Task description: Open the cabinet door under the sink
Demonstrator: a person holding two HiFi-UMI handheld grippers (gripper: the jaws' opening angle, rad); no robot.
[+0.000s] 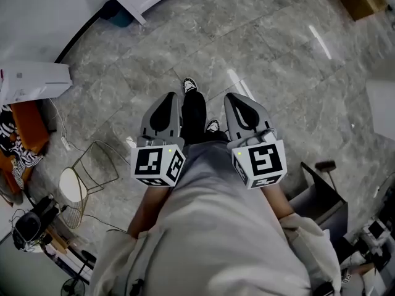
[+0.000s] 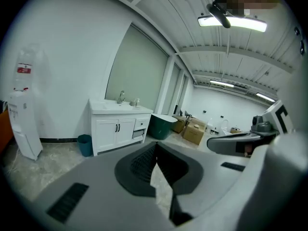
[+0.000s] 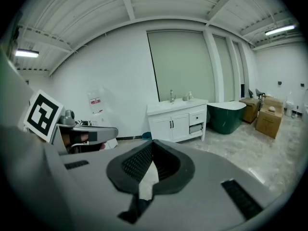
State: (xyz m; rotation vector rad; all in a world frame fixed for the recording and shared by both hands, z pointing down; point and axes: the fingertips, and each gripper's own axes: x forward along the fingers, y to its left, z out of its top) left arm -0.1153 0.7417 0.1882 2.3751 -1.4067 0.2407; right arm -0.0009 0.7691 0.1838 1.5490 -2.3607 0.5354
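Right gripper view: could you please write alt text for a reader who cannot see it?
The right gripper, jaws shut on nothing, points toward a distant white sink cabinet whose doors are closed. A green tub stands to the cabinet's right, and the left gripper shows at the left.

grey marbled tile floor (image 1: 278, 60) and what stands on it

the floor carries a white two-door sink cabinet (image 3: 175, 121), a small teal bin (image 2: 84, 144) just beside it, a dark green bathtub (image 3: 226, 117), brown cardboard boxes (image 2: 194, 131) and a wire-frame chair (image 1: 73, 187).
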